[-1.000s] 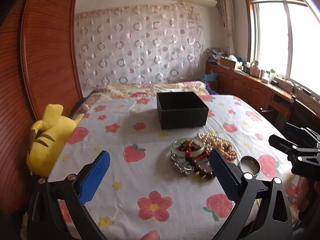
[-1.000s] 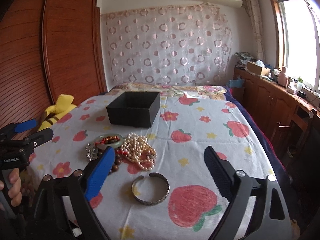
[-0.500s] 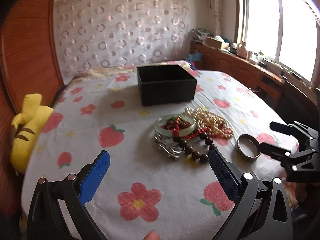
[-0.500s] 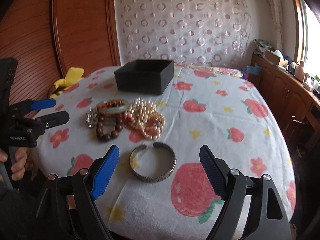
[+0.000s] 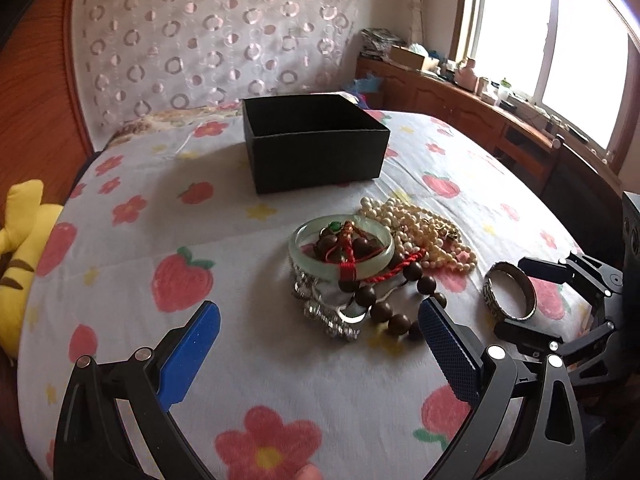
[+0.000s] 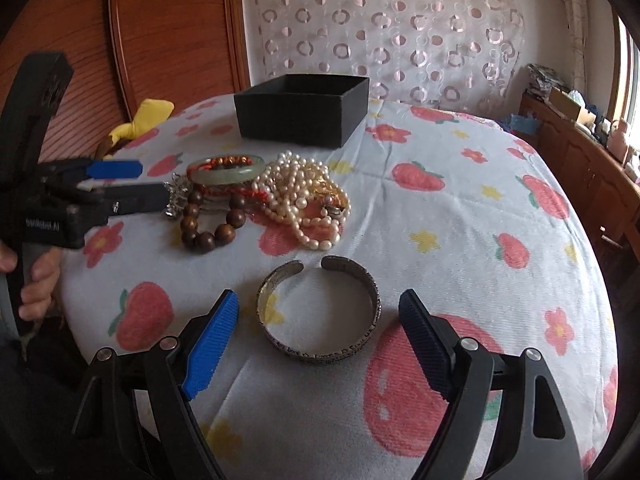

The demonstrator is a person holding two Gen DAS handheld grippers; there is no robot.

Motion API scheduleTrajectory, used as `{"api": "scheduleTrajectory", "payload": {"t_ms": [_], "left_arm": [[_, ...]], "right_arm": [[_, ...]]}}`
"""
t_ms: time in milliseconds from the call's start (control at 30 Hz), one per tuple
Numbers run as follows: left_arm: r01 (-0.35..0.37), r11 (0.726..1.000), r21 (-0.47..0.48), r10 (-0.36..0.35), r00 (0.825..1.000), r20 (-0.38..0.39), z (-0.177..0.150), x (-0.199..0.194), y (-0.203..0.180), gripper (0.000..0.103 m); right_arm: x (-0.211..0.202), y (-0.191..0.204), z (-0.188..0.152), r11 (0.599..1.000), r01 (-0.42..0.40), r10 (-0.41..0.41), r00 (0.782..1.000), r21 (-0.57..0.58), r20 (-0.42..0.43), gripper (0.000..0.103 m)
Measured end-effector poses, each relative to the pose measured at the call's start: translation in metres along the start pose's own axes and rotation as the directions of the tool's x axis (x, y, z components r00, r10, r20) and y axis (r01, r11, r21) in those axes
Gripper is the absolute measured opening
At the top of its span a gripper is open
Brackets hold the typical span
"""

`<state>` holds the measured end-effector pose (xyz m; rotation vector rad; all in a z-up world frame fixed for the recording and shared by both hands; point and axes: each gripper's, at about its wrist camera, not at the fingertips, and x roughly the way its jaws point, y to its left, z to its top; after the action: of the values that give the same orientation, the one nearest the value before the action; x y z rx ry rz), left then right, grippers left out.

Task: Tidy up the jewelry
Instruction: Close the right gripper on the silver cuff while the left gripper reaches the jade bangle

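An open black box (image 5: 316, 142) (image 6: 304, 110) stands on the flowered cloth. In front of it lies a jewelry pile: a pale green jade bangle (image 5: 340, 254) (image 6: 228, 174), brown wooden beads (image 5: 384, 304) (image 6: 208, 226), a pearl necklace (image 5: 424, 228) (image 6: 304, 200) and a silver chain (image 5: 324, 316). A silver cuff bracelet (image 6: 320, 312) (image 5: 510, 292) lies apart. My left gripper (image 5: 320, 336) (image 6: 148, 182) is open, just before the beads. My right gripper (image 6: 320, 328) (image 5: 524, 300) is open, its fingers either side of the cuff.
A yellow plush toy (image 5: 20, 256) (image 6: 140, 120) lies at the cloth's left edge by a wooden wardrobe (image 6: 168, 40). A wooden counter with clutter (image 5: 480, 104) runs under the window on the right. A circle-patterned curtain (image 5: 216, 40) hangs behind.
Both grippers have moved forward and lower toward the jewelry. The right gripper's fingers now flank the cuff bracelet; the left gripper has closed in on the bead pile.
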<state>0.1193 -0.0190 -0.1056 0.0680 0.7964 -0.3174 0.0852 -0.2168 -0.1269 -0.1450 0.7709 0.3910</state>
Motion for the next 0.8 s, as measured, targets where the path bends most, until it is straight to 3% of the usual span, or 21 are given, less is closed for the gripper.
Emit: {"api": "scheduleTrajectory", "payload": {"t_ms": [100,267,400,600,800], "left_arm": [[0.030,0.999,0.010,-0.030,0.999,-0.010,0.008,0.006,-0.002,0.096],[0.066,0.998,0.011,-0.066,0.998,-0.024,0.021,0.019,-0.002,0.096],[0.099,0.995,-0.010,-0.100,0.993,-0.059,0.030,0.035,0.002,0.082],[0.112,0.993,-0.021,-0.114,0.989,-0.090,0.036,0.049,0.006,0.081],[0.135,0.991,-0.011,-0.135,0.986,-0.094,0.043,0.053,0.002,0.069]], "right_arm": [[-0.002,-0.001,0.000,1.000,-0.003,0.004,1.000,-0.010,0.005,0.063],[-0.002,-0.004,0.002,1.000,-0.002,0.002,1.000,-0.016,0.002,0.063],[-0.003,-0.007,0.001,1.000,0.001,-0.001,1.000,-0.011,0.003,0.063],[-0.003,-0.008,0.001,1.000,0.005,-0.005,1.000,-0.011,0.004,0.063],[-0.004,-0.009,0.000,1.000,0.006,-0.006,1.000,-0.010,0.005,0.063]]}}
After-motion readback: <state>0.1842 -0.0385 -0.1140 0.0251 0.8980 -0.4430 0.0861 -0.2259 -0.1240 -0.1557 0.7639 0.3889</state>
